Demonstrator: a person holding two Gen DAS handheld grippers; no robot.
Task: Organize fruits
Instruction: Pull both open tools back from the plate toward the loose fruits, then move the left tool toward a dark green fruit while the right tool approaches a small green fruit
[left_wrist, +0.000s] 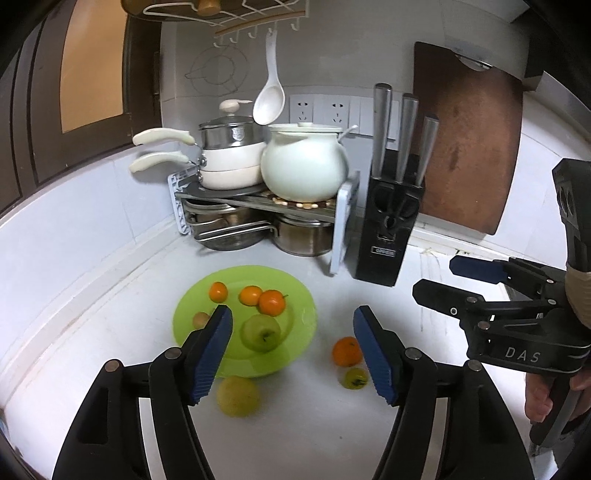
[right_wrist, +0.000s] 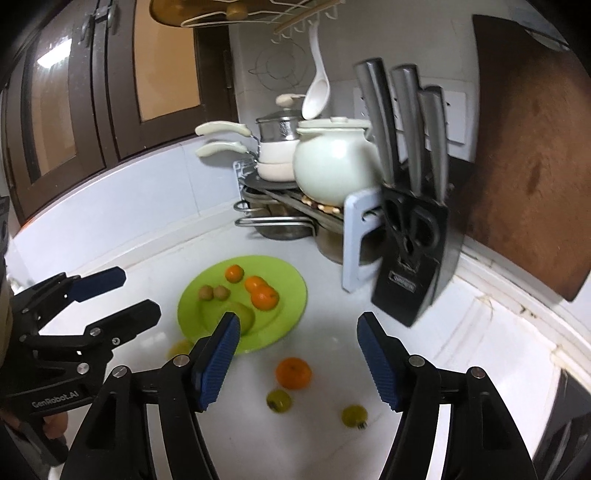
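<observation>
A green plate (left_wrist: 303, 314) (right_wrist: 291, 291) on the white counter holds three small oranges (left_wrist: 271, 302) (right_wrist: 264, 295), a green apple (left_wrist: 260, 332) and brown round fruits (right_wrist: 212, 292). Loose on the counter lie an orange (left_wrist: 346, 350) (right_wrist: 293, 373), a small green fruit (left_wrist: 355, 378) (right_wrist: 279, 400), another small green fruit (right_wrist: 354, 415) and a yellow-green fruit (left_wrist: 237, 396) (right_wrist: 179, 347). My left gripper (left_wrist: 291, 354) is open and empty above the plate's near edge. My right gripper (right_wrist: 295, 358) is open and empty above the loose orange.
A black knife block (left_wrist: 388, 221) (right_wrist: 413, 254) stands right of the plate. A rack with pots (left_wrist: 266, 206) and a white pot (left_wrist: 304, 162) fills the corner behind. A wooden cutting board (left_wrist: 469, 136) leans on the wall at right.
</observation>
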